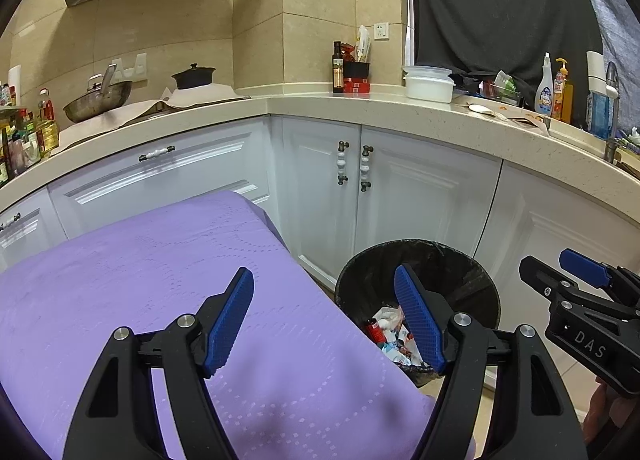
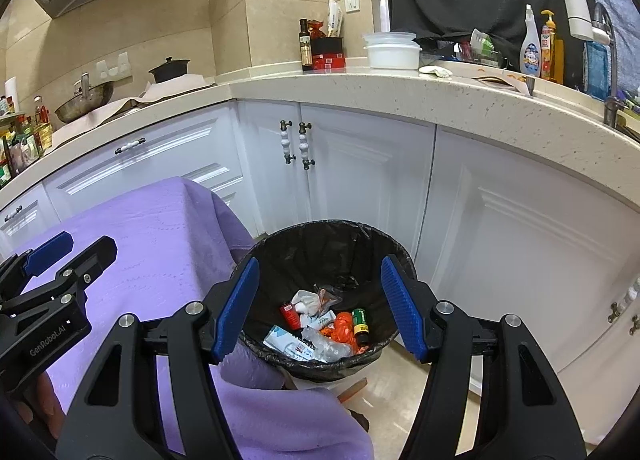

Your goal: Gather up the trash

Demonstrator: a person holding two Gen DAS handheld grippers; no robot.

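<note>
My right gripper [image 2: 316,308] hangs released and empty over the one round black-lined trash bin [image 2: 280,244], dead ahead at twelve o'clock. Its litter [image 2: 320,324] is too jumbled to count. My left gripper [image 1: 324,320] — also spread, holding nothing — sits above the purple cloth-covered desk [image 1: 120,280], with the bin at two o'clock, so my right is nearer.

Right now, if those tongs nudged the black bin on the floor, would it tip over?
Probably it would slide or wobble. The bin looks like light plastic, holding only a shallow layer of wrappers and small bottles. Its loose liner would likely crumple under the push.
</note>
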